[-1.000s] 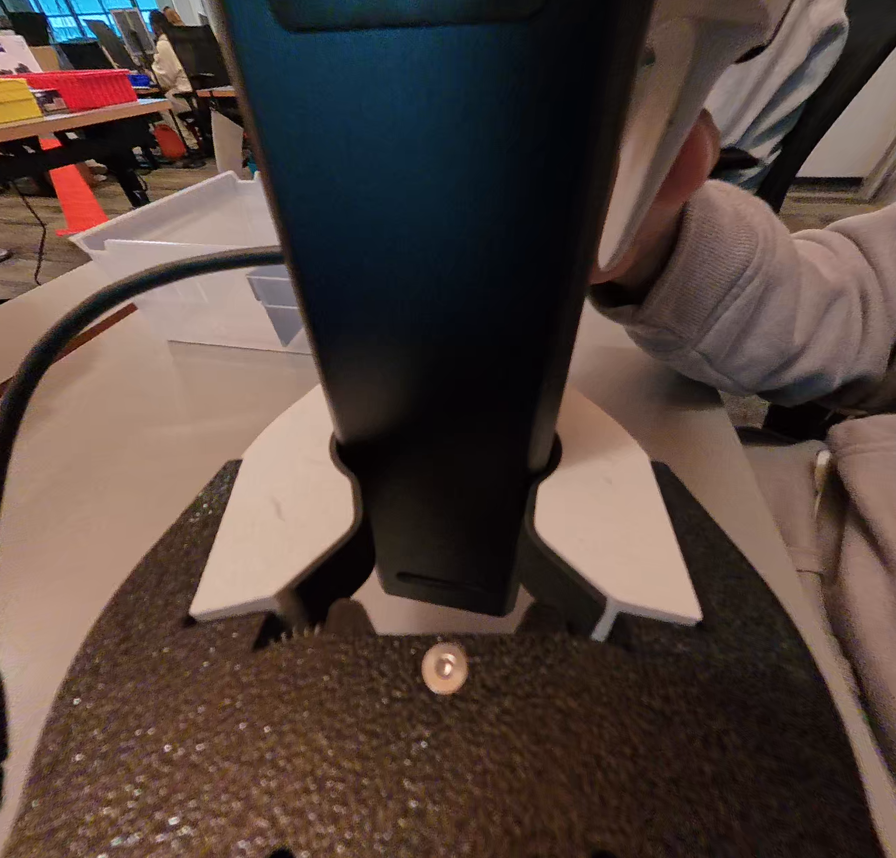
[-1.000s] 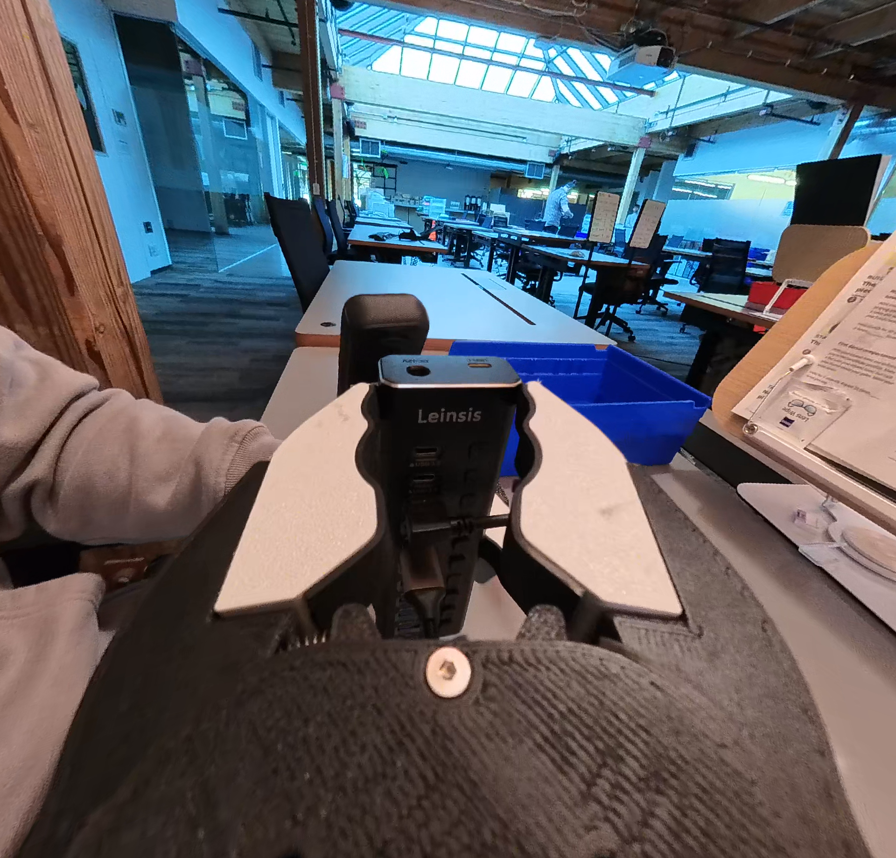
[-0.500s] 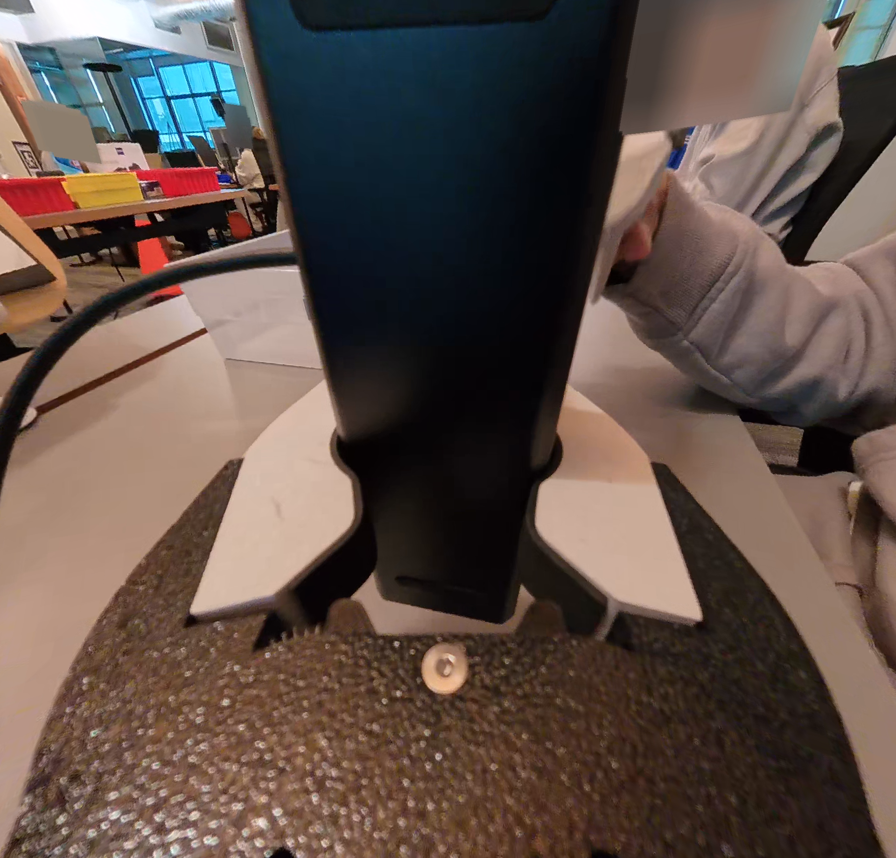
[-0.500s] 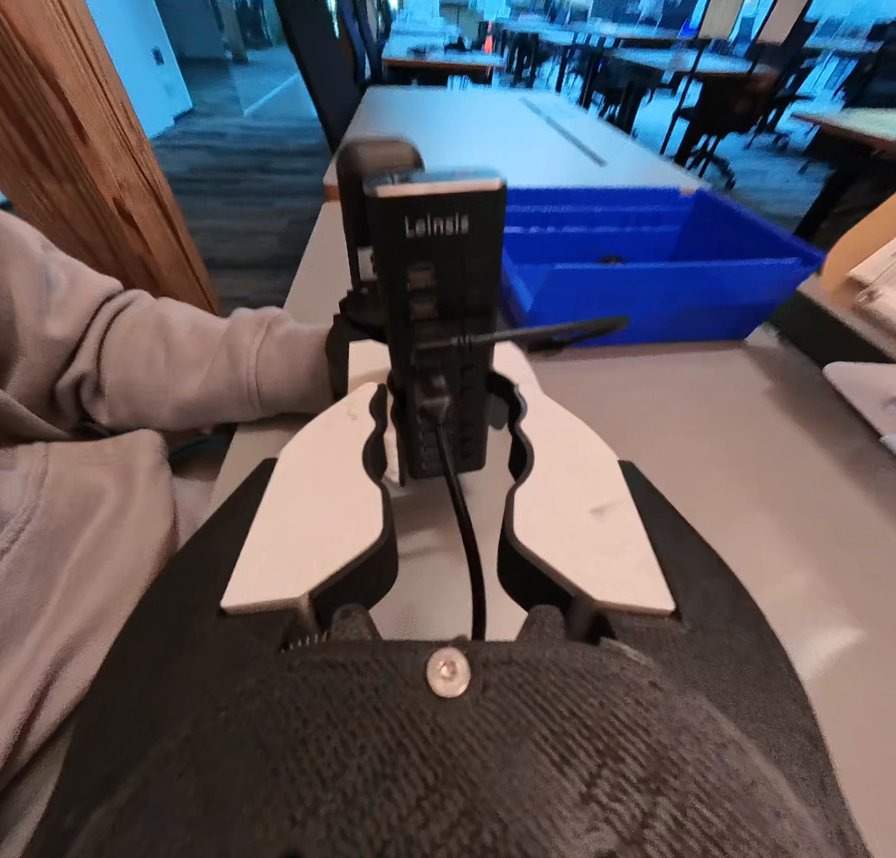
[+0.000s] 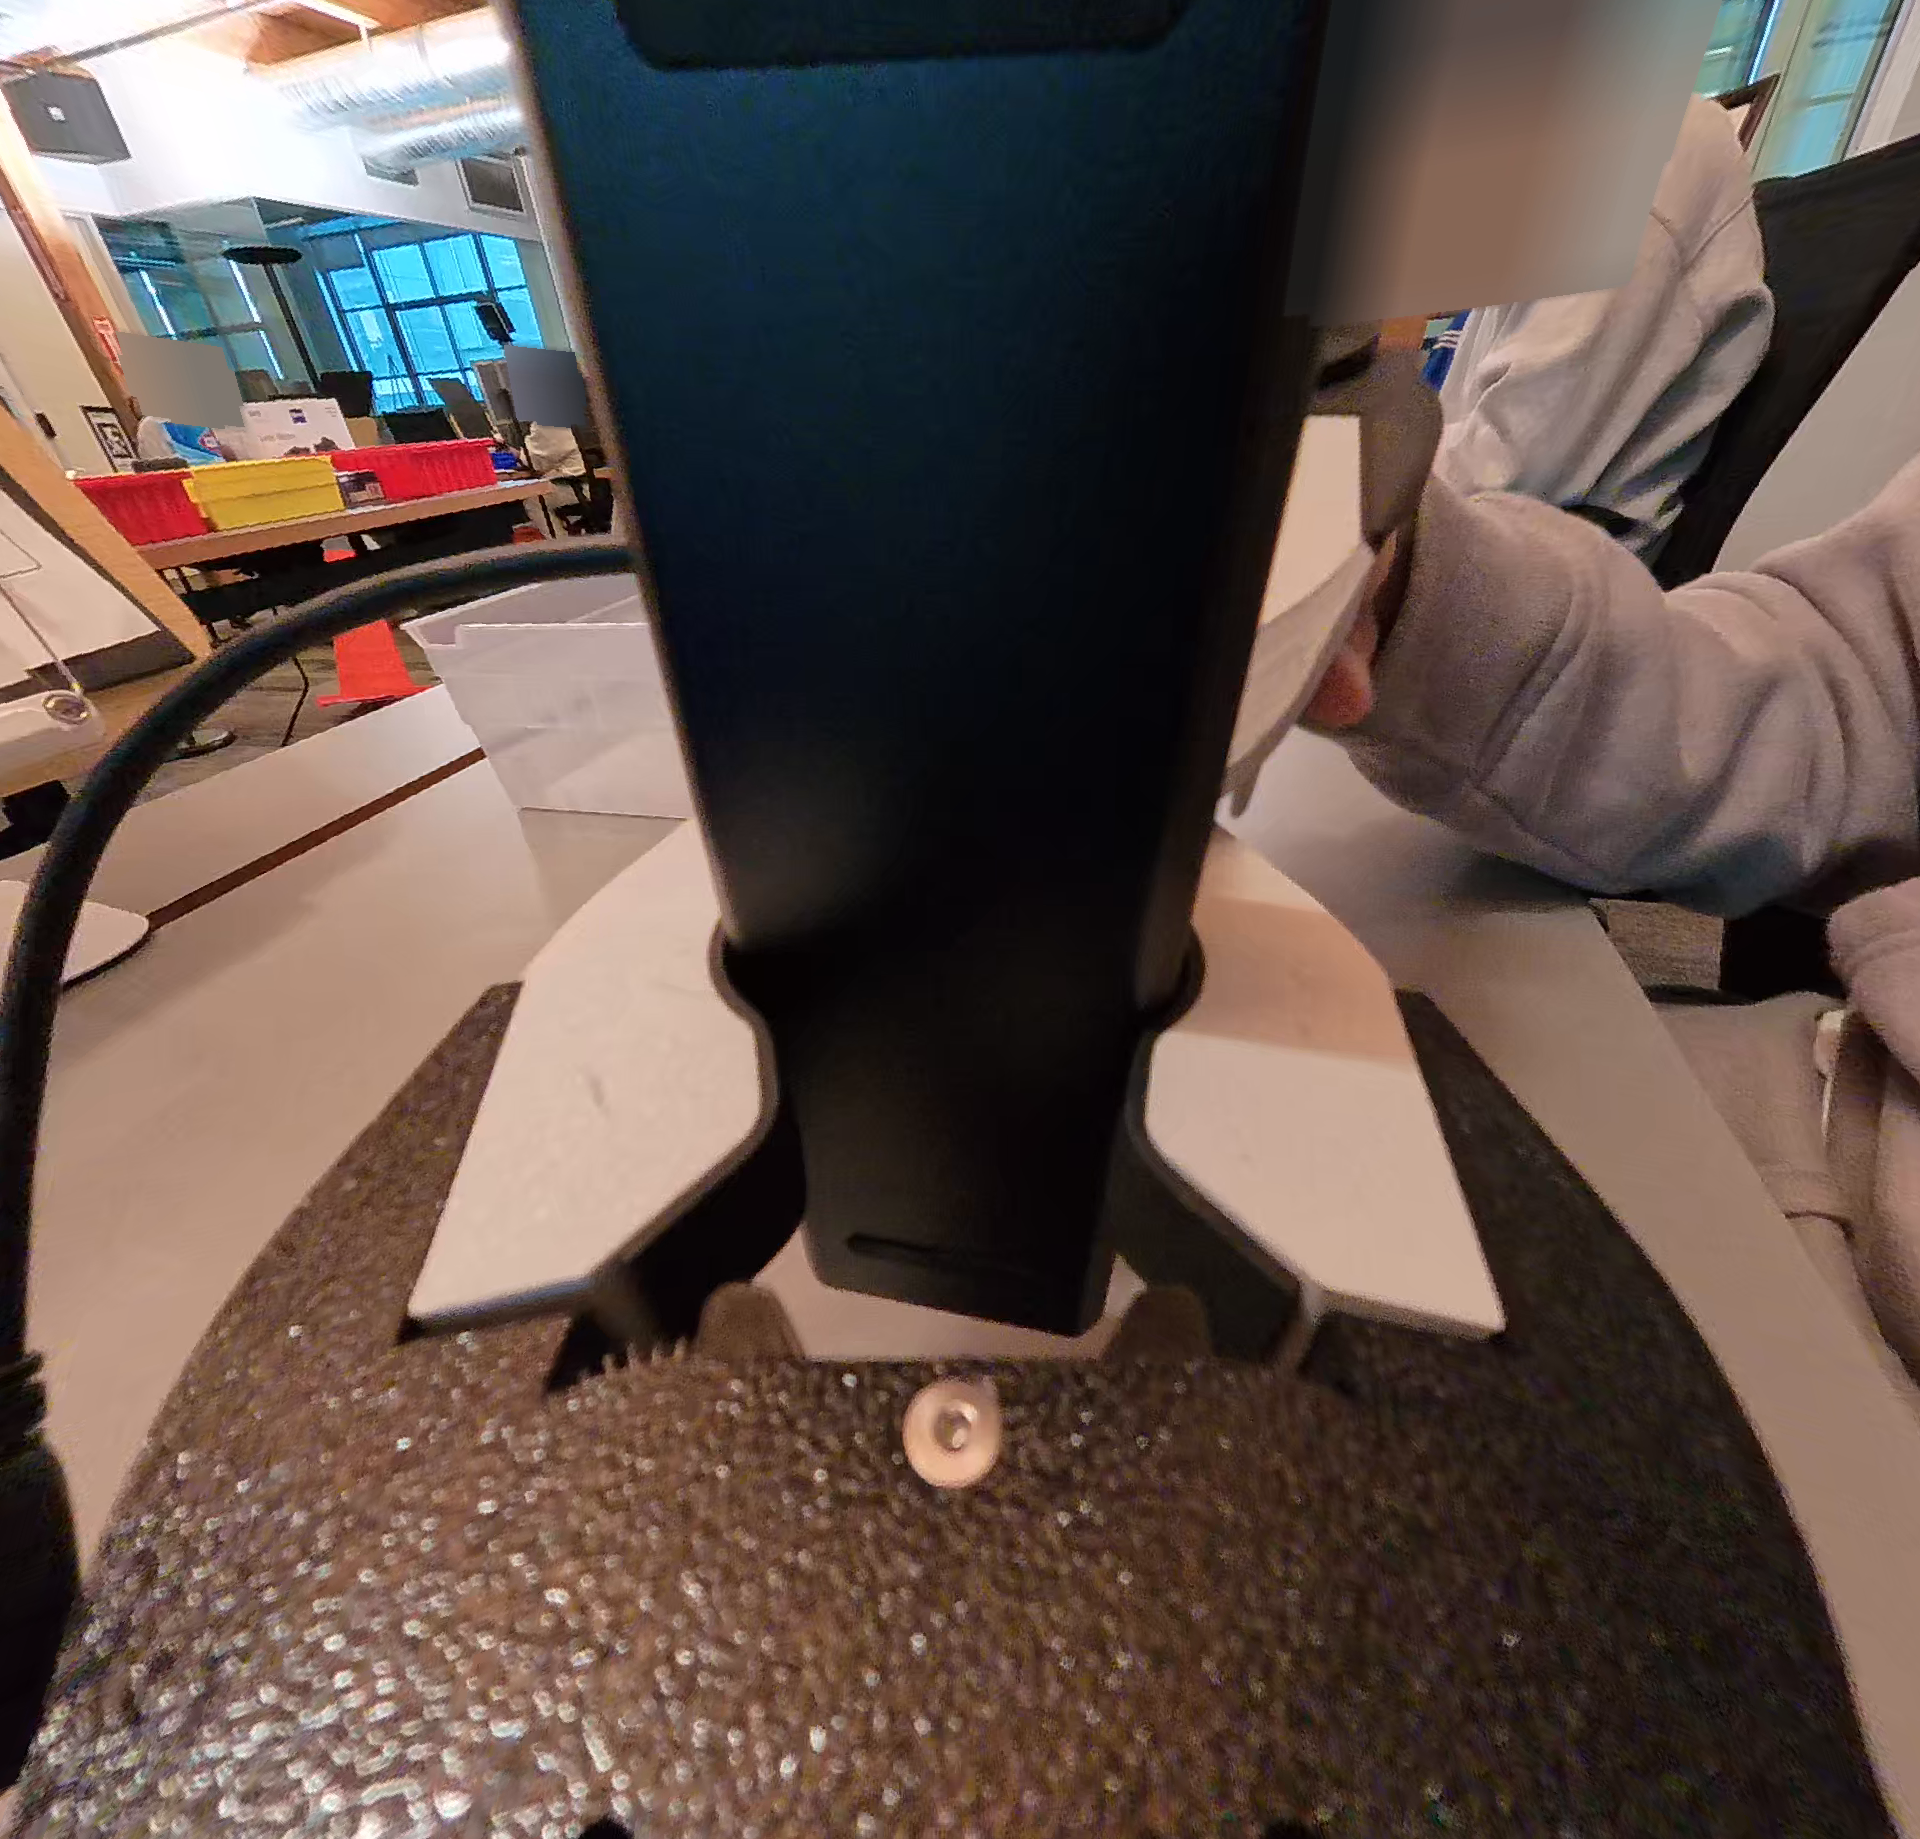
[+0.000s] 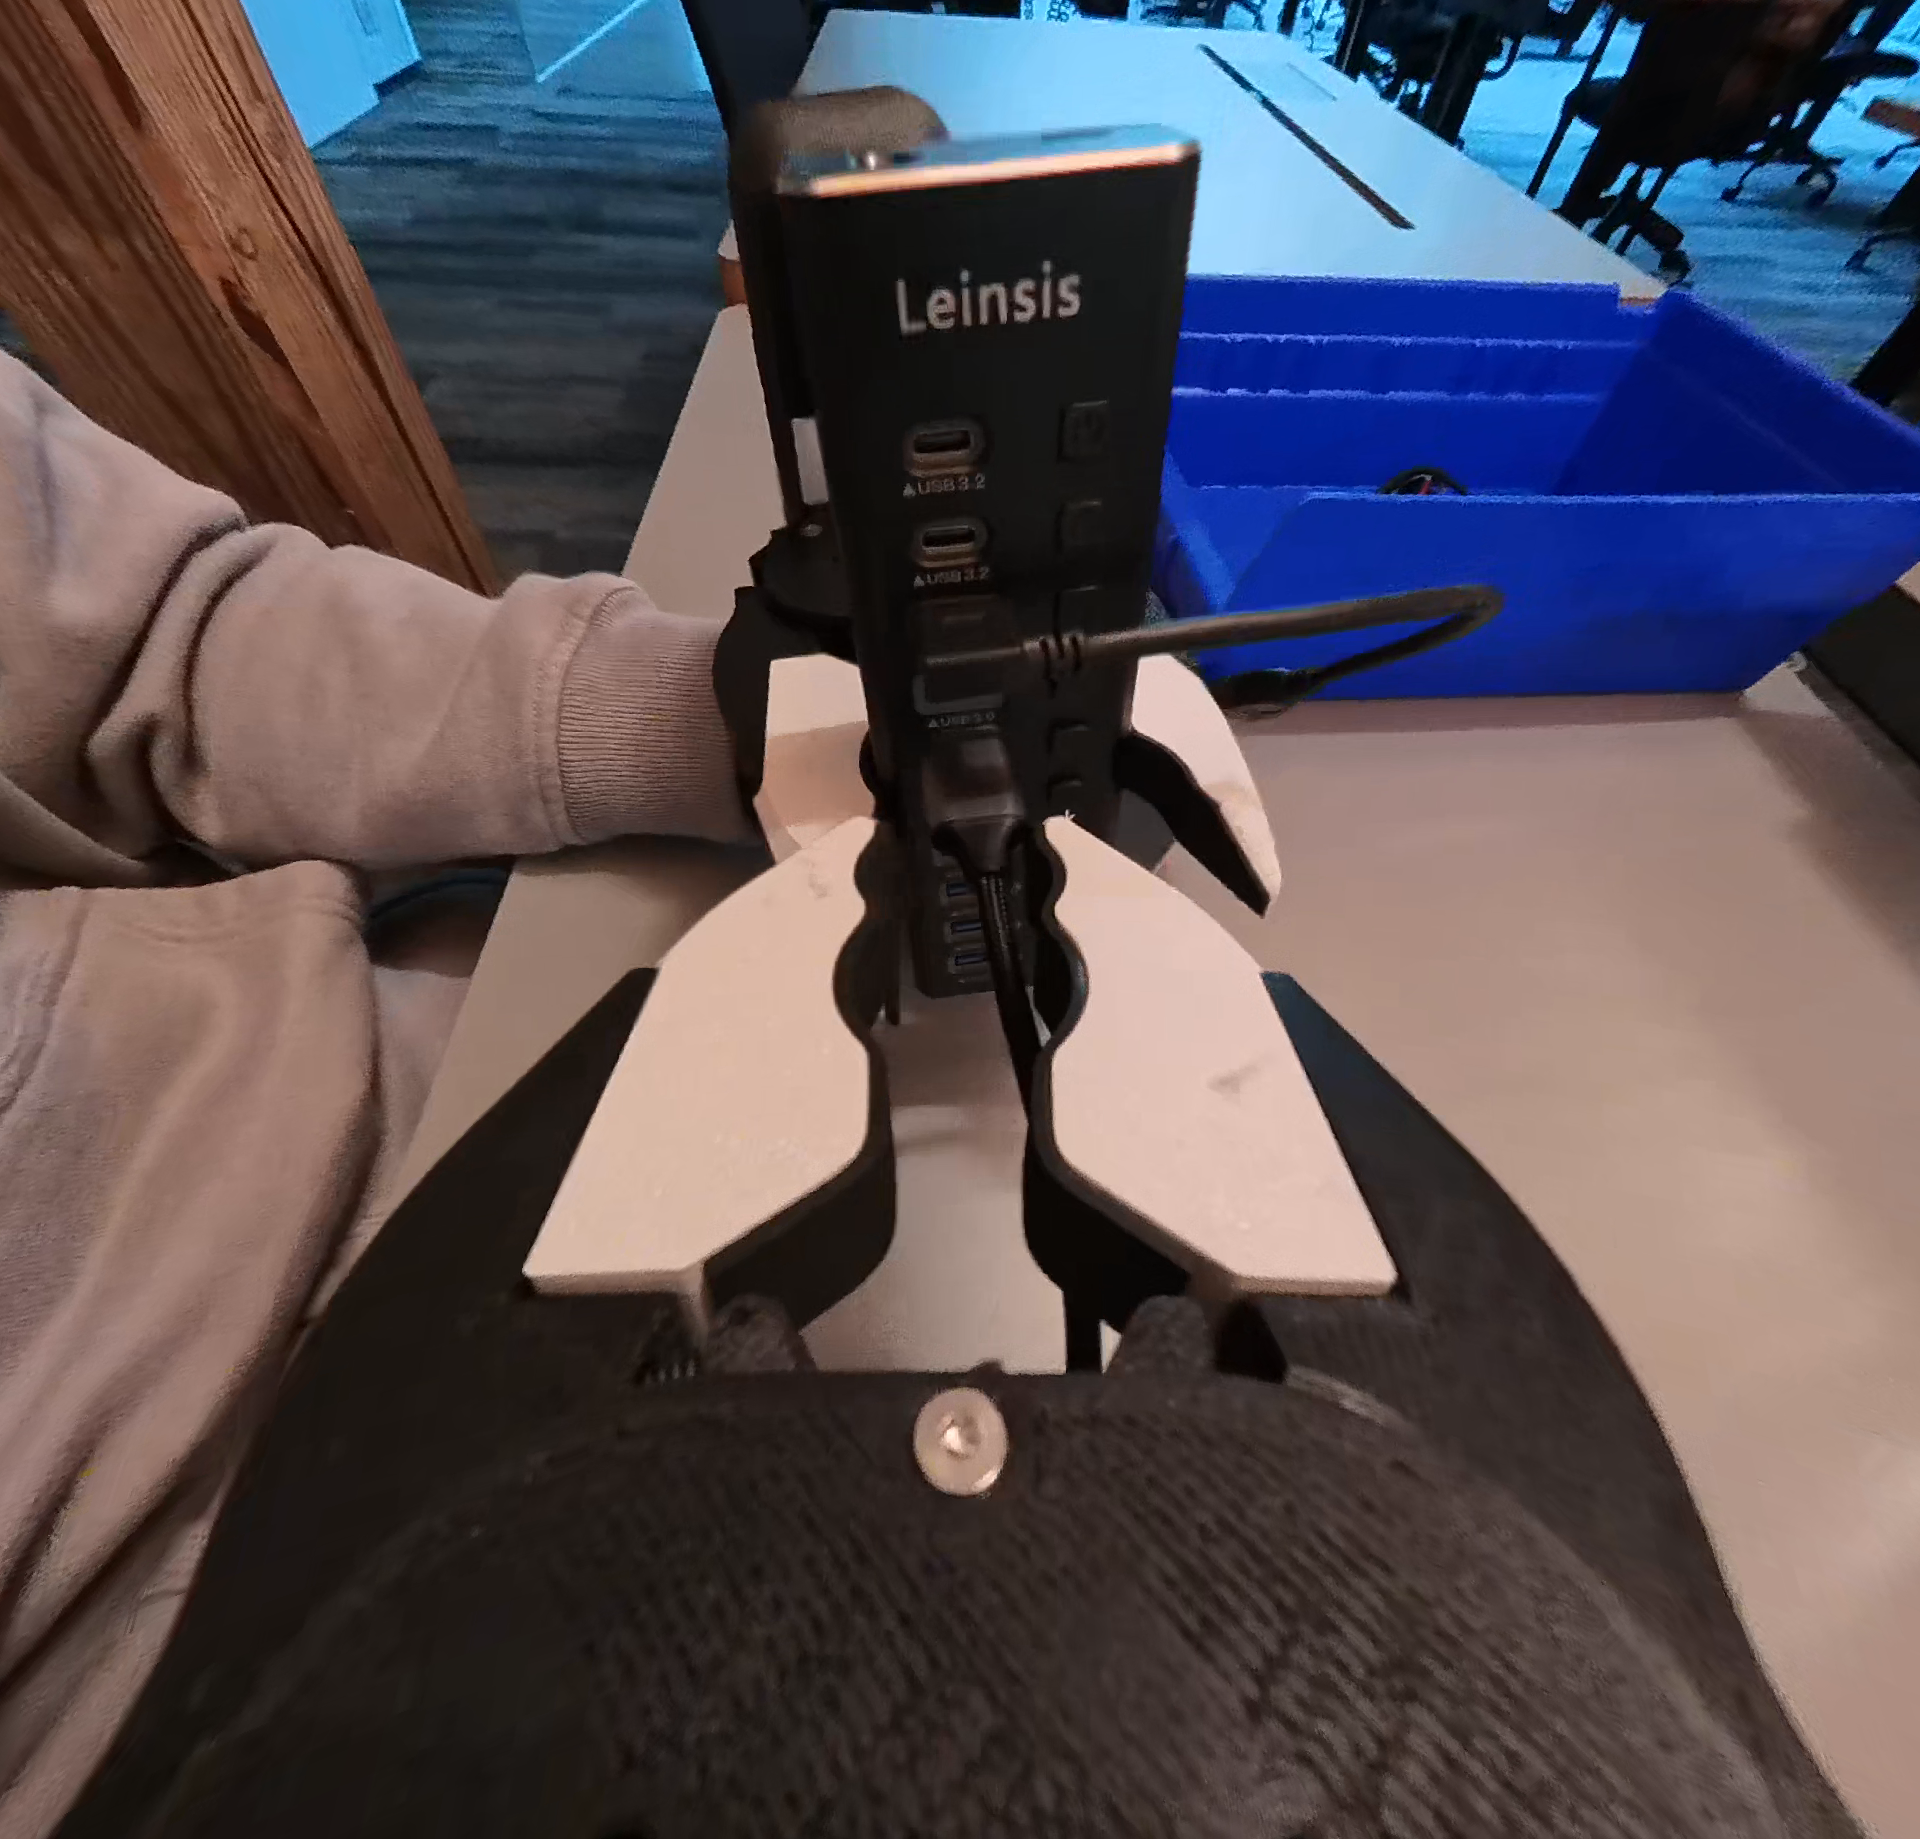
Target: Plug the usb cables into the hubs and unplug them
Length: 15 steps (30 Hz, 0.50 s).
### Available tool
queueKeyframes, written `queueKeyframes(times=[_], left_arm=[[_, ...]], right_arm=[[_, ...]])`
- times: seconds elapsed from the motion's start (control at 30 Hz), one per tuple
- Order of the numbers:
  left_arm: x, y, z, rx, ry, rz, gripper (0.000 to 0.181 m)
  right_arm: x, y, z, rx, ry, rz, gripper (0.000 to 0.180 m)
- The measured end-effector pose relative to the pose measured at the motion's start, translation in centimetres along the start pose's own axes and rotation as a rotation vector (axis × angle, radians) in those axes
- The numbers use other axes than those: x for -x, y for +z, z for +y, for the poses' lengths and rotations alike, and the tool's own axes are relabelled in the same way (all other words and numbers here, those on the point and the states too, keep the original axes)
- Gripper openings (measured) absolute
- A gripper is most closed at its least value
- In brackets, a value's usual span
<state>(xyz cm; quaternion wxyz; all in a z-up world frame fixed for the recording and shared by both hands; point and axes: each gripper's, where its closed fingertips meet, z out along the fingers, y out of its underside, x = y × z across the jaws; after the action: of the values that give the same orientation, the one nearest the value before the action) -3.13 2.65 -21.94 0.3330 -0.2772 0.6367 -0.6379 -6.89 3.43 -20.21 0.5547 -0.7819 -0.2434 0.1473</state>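
A black USB hub (image 6: 987, 387) stands upright, and my left gripper (image 5: 956, 937) is shut on its lower end; only its dark back (image 5: 935, 439) shows in the left wrist view. The left gripper's fingers (image 6: 1216, 813) show behind the hub in the right wrist view. A braided USB cable (image 6: 1003, 937) is plugged into a middle port and runs down between my right gripper's (image 6: 956, 854) jaws. The jaws are narrow but open: the cable lies against the right finger with a gap on its left. A second cable (image 6: 1351, 615) is plugged in higher and loops to the right.
A blue bin (image 6: 1558, 563) stands behind the hub at the right and a white bin (image 5: 551, 698) at the table's far side. A thick black cable (image 5: 208, 667) arcs on the left. A wooden post (image 6: 156, 231) and grey sleeves (image 6: 312, 667) are on the left.
My right gripper has drawn back from the hub and tilted down; its jaws spread, then narrowed around the trailing cable. My left gripper keeps hold of the hub while turning a little.
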Motion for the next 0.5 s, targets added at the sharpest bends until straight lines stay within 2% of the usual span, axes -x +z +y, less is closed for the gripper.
queueKeyframes(times=[0.13,0.23,0.5], left_arm=[[-0.37,0.29,0.34,0.019,0.016,0.014,0.073],[-0.71,0.52,0.10,0.000,0.021,0.028,0.073],[-1.04,0.57,-0.07,-0.016,0.027,0.039,0.073]], right_arm=[[0.47,-0.51,-0.80,-0.013,0.016,0.006,0.035],[0.13,-0.29,0.03,0.040,0.009,0.032,0.018],[0.44,-0.33,-0.24,0.006,-0.108,0.023,0.018]])
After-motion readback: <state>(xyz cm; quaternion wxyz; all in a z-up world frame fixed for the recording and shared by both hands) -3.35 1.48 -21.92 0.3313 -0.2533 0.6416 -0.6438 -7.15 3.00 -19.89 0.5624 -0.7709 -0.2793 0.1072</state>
